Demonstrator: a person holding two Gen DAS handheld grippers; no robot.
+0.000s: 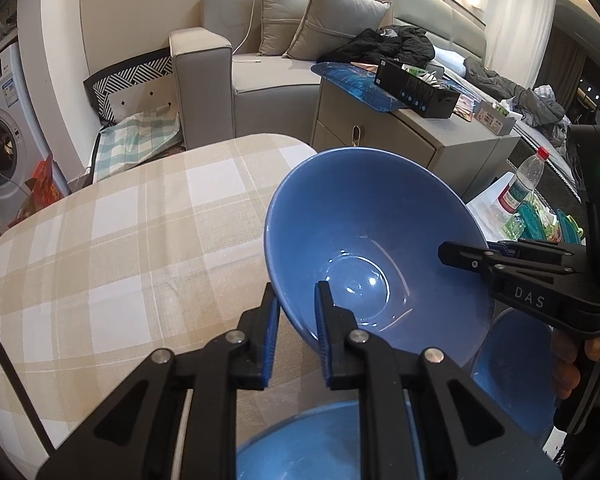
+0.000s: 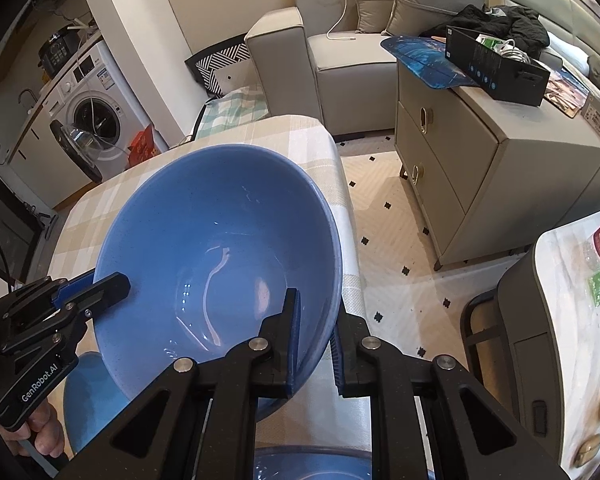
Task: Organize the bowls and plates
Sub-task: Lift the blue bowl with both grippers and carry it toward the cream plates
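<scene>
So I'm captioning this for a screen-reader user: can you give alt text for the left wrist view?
Both grippers, left gripper and right gripper, clamp opposite rims of a tilted blue bowl above a plaid-covered table. More blue dishes sit below; a grey sofa stands behind.

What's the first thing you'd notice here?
A big blue bowl held tilted above the checked table, pinched on opposite rims by the left gripper and the right gripper. More blue dishes sit just below it, and a grey sofa stands behind.
</scene>
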